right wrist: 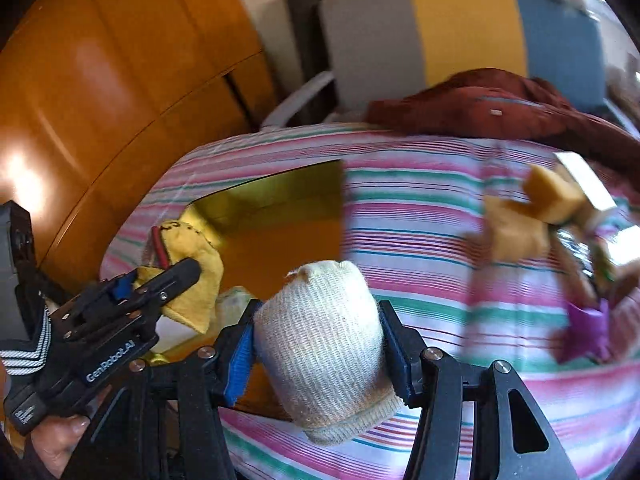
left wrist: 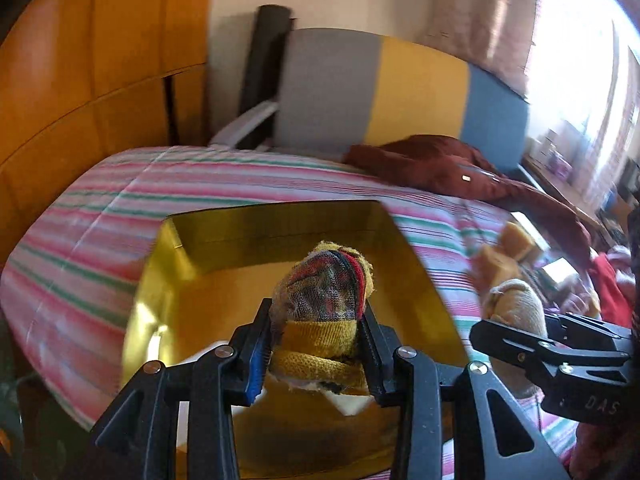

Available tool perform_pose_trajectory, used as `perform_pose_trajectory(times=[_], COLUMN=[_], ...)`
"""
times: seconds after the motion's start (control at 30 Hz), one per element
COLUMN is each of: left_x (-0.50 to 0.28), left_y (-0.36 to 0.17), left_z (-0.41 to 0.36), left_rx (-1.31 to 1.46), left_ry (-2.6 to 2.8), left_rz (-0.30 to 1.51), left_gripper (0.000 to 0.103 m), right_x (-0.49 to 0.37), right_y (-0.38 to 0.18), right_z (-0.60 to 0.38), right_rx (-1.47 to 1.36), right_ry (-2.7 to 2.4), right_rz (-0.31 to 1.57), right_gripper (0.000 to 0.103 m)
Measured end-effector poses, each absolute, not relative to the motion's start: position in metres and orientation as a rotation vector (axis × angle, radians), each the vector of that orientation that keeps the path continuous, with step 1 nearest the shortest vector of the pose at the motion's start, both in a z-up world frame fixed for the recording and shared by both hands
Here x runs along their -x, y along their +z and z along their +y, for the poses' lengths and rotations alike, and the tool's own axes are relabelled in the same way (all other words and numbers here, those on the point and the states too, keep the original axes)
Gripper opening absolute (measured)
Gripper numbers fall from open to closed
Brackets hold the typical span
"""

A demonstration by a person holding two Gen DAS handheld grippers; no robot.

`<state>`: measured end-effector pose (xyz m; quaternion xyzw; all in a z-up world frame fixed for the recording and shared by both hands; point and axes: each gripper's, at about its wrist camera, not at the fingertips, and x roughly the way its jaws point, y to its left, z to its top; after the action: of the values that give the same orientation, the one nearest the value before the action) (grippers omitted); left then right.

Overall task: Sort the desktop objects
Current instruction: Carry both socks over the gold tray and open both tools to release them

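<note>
Left gripper point(left wrist: 316, 344) clamps a yellow sock bundle point(left wrist: 324, 300) over the gold box point(left wrist: 168, 280); right gripper point(right wrist: 320, 344) grips a cream sock roll point(right wrist: 320, 340).

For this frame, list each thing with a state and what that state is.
Left claw: shut on the yellow sock bundle, above the box.
Right claw: shut on the white sock roll.
Gold box: open, lidless, on the striped cloth.
Maroon garment: crumpled at the far edge.
</note>
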<state>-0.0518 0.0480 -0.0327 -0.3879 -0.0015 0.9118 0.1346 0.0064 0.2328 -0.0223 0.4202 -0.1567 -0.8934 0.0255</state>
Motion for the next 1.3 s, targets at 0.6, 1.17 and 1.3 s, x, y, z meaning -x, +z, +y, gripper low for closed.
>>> perform_pose_trajectory(times=[0.6, 1.17, 1.3], left_x=[0.084, 0.077, 0.069], left_y=[-0.057, -0.051, -0.048], left_z=[-0.018, -0.019, -0.017], left_rx=[1.229, 1.208, 1.198], left_ry=[2.775, 2.779, 2.760], left_rz=[-0.053, -0.044, -0.065], left_gripper=[0.043, 0.056, 0.056], right_x=[0.050, 0.057, 0.048], right_y=[-0.034, -0.034, -0.032], right_z=[0.178, 0.170, 0.174], right_rx=[-1.347, -1.336, -1.325], right_ry=[-2.685, -2.729, -2.741], right_rz=[-0.398, -0.369, -0.398], right_gripper=[0.057, 0.067, 0.073])
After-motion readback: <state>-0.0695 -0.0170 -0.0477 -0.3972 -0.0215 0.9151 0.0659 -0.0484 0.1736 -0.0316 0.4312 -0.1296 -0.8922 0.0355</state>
